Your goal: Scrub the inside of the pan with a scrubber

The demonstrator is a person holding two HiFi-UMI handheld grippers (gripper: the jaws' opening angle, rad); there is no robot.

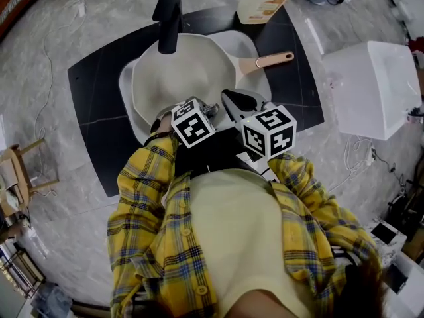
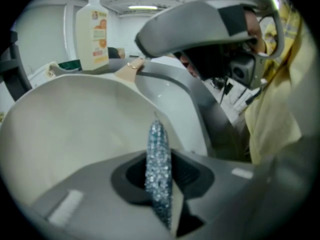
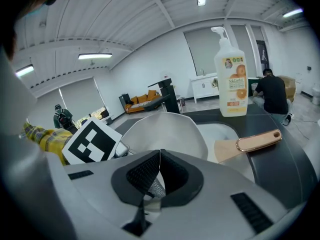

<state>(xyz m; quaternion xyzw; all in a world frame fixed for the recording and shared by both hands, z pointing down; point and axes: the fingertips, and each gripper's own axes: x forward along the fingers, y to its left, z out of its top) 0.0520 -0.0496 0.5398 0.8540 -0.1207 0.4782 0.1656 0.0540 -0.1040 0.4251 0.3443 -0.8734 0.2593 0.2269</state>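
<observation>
Nearest the person, the left gripper (image 2: 159,196) has its jaws pressed onto a thin, glittery blue-silver scrubber (image 2: 157,154), which stands on edge between the pads with its tip reaching towards the inside of the pan (image 2: 75,129). Just beside it, the right gripper (image 3: 159,171) has its jaws drawn together on what looks like the pan's near rim, a thin white edge showing between the pads. Both grippers are held low and close in front of the person's body at the near side of the sink (image 1: 250,45), the two marker cubes side by side and both pointing away from the person.

The pan sits in the sink, which is set in the black bench (image 1: 96,91), with its handle (image 3: 257,141) pointing off to the right. Its pale inside looks bare, with no suds or marks to be seen, so the scrubbing seems to be at its start or between strokes, and most of the bowl is likely yet to be worked.

Beyond the pan stand the black faucet (image 1: 169,18) and, further back, a pump bottle (image 3: 231,81).
</observation>
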